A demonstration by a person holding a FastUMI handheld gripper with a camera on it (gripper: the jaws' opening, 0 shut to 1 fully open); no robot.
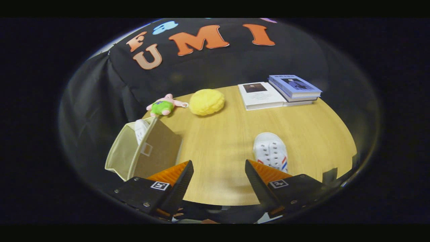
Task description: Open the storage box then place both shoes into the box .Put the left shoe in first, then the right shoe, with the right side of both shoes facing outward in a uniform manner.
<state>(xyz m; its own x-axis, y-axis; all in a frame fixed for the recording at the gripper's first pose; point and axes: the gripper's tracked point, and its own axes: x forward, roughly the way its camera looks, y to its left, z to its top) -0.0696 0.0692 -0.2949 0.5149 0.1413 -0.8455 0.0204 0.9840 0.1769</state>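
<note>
A beige fabric storage box [125, 154] stands open at the left of the wooden table, its brown lid flap [160, 148] raised. One white shoe [141, 129] sticks up inside the box. A second white shoe [270, 150] with red and blue stripes lies on the table just ahead of the right finger, toe pointing away. My gripper [219, 166] hovers above the near part of the table, open, with nothing between its fingers. The box is beyond the left finger.
A pink and green plush toy [163, 106] and a yellow sponge-like ball [206, 102] lie at the far side of the table [221, 141]. A white book [262, 95] and stacked blue books [295, 86] rest at the far right.
</note>
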